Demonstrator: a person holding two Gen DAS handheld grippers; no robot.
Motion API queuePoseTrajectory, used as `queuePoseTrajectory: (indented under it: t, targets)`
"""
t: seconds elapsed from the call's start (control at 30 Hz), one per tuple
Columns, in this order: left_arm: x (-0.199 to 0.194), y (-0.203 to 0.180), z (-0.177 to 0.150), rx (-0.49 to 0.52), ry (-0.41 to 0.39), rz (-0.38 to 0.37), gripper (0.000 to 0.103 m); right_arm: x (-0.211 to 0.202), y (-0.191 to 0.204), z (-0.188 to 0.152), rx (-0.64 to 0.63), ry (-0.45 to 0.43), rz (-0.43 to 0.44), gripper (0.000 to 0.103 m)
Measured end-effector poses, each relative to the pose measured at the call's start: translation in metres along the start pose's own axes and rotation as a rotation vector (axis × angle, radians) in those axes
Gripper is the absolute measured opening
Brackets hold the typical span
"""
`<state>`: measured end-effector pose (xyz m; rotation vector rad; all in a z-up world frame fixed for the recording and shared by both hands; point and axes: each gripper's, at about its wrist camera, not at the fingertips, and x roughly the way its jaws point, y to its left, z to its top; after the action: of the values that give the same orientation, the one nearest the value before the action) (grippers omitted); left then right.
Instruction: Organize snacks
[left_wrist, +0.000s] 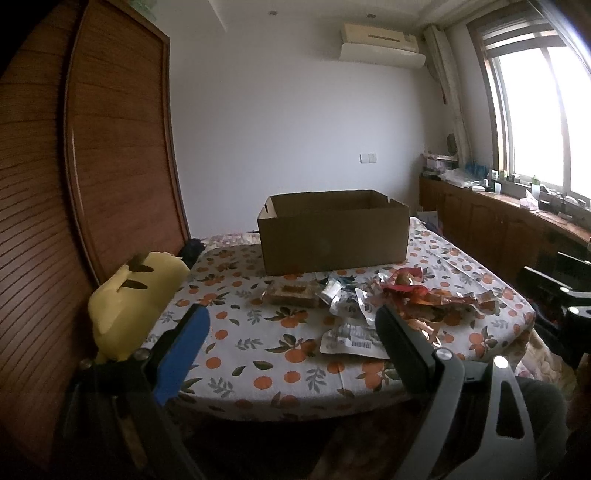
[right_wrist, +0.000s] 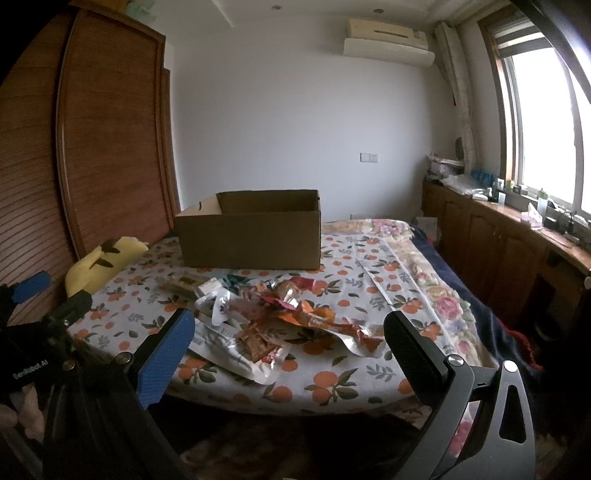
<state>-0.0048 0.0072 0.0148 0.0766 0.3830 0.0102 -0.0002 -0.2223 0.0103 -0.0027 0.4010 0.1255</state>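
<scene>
Snacks (right_wrist: 280, 314) lie in a loose heap near the front edge of the bed (right_wrist: 332, 391), on its orange-print cloth, with the open cardboard box (right_wrist: 251, 236) further back toward the rear left. Both the left gripper (left_wrist: 291, 332) and the right gripper (right_wrist: 288, 332) hover short of the front edge, jaws spread wide and holding nothing. The risks, as I judge them: the crinkled foil packets overlap, so one pinch may drag a neighbour off the front edge — or slip from a thin corner. A silver pouch (left_wrist: 349, 339) lies flat on the cloth, so the jaws may catch the fabric too. The yellow plush toy (left_wrist: 129, 299) at the left edge could get bumped by the left gripper.
</scene>
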Motion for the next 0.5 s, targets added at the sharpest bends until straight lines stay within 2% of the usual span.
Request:
queuePoseTrajectory:
  t: [0.5]
  targets:
    - [-0.0019,-0.0003,-0.0012,0.002,-0.003,0.003,0.092,-0.0007,0.0006,0.0005,0.000,0.003,0.000,0.103]
